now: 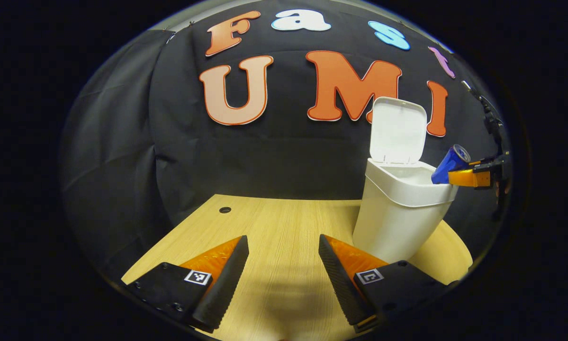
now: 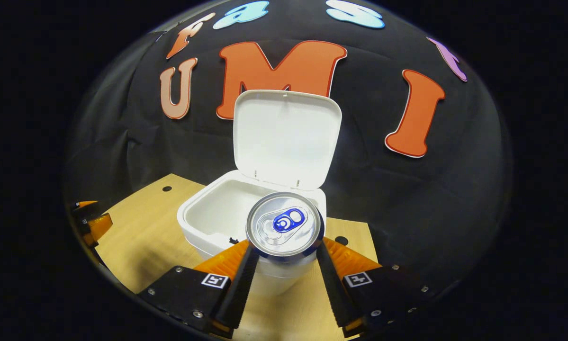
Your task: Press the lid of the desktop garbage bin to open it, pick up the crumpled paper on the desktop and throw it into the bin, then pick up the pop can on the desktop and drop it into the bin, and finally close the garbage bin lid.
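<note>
The blue pop can [image 2: 284, 224], gripped by the right hand-held gripper [image 2: 284, 251], hangs over the white garbage bin's [image 2: 203, 222] open mouth, lid [image 2: 286, 137] upright; its body is hidden. The left hand-held gripper [image 1: 283, 265] gapes wide above bare wooden surface [image 1: 274, 222].

- The garbage bin [image 1: 397, 213] is white, rounded and tapering toward its base. It stands upright on the wooden tabletop [image 1: 274, 227], near the right end in the left gripper view.
- Its lid [image 2: 286, 137] is open, hinged at the back rim and standing nearly upright, its pale inner face turned forward. The inside of the bin that can be seen is white.
- The pop can [image 2: 284, 230] is blue with a silver top and a blue pull tab. It is held tilted over the bin's front rim, between the right gripper's fingers [image 2: 238, 279].
</note>
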